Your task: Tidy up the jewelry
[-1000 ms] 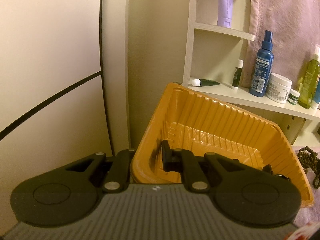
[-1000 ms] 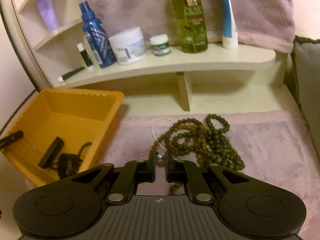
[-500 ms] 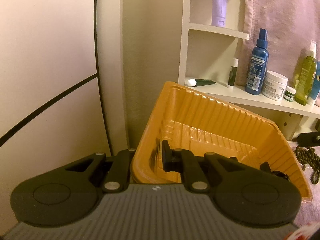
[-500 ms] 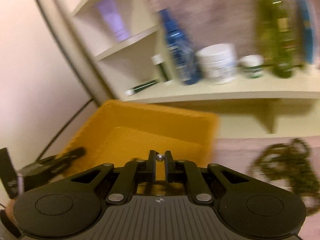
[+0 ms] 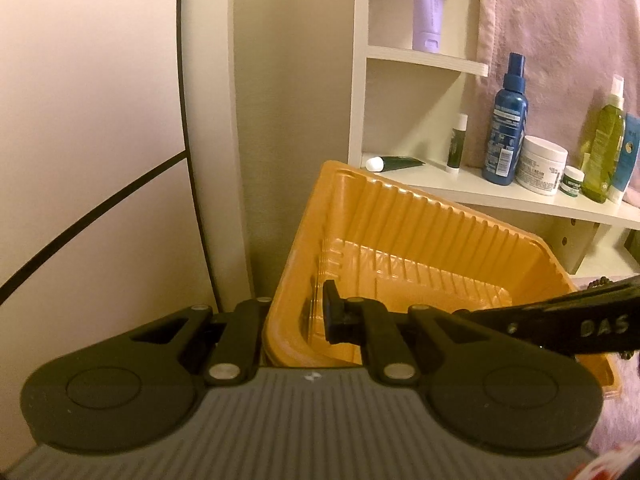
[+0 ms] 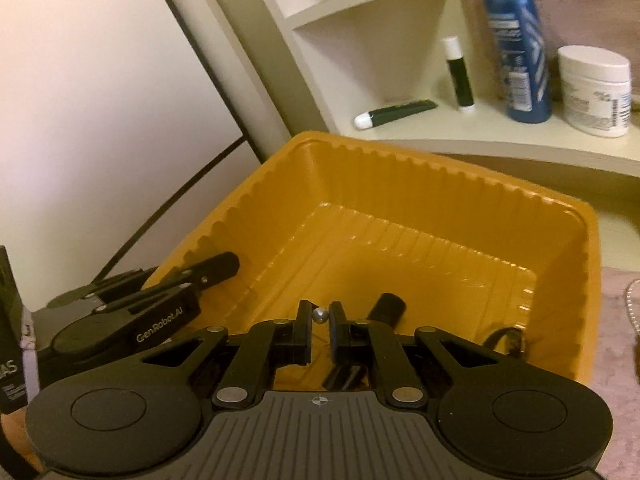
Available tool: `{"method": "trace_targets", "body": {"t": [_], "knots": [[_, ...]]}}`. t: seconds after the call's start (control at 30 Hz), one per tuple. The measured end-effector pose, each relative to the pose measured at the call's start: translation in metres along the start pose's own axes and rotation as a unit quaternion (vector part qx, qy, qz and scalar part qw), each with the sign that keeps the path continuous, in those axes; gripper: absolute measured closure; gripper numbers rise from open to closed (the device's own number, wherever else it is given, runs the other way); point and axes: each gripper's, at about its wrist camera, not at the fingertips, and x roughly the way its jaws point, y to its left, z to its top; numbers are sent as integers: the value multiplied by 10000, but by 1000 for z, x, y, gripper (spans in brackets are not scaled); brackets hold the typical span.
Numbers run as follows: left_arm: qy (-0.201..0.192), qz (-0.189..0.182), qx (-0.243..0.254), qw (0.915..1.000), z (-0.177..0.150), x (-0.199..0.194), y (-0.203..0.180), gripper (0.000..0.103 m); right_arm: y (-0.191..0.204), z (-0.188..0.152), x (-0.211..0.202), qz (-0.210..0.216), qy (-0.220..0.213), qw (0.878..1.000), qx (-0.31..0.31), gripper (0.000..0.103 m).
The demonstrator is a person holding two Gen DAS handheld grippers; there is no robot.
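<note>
Carrying silver bead (image 6: 320, 315) clamped in right gripper (image 6: 319, 330), now over tray (image 6: 440, 184) | left gripper (image 5: 294, 320) still clamping tray wall

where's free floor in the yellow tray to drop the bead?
Free: the tray's middle and far floor, up to the ribbed back wall. Crowded: near-right corner, where dark items lie, and the left rim, pinched by the left gripper.

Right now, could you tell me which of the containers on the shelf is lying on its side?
The dark green tube with the white cap, at the shelf's left end. The blue spray bottle, white jar and small stick stand upright.
</note>
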Motion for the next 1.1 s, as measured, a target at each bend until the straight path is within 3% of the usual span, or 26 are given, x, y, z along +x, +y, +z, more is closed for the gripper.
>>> {"method": "trace_targets", "body": {"t": [0.4, 0.53, 0.67, 0.87, 1.1], "knots": [[-9, -11, 0, 10000, 0, 0, -2, 93, 10, -4, 9, -143, -76, 9998, -116, 93], [-28, -3, -33, 10000, -1, -1, -2, 93, 9, -3, -1, -293, -174, 9993, -137, 86], [-32, 19, -42, 10000, -2, 0, -1, 93, 5, -5, -23, -380, -423, 9984, -46, 66], [-79, 17, -48, 10000, -3, 0, -1, 93, -12, -19, -74, -617, -713, 9954, 143, 61], [-128, 49, -13, 9999, -4, 1, -3, 93, -56, -60, -137, -1371, -770, 9860, 558, 57]]}}
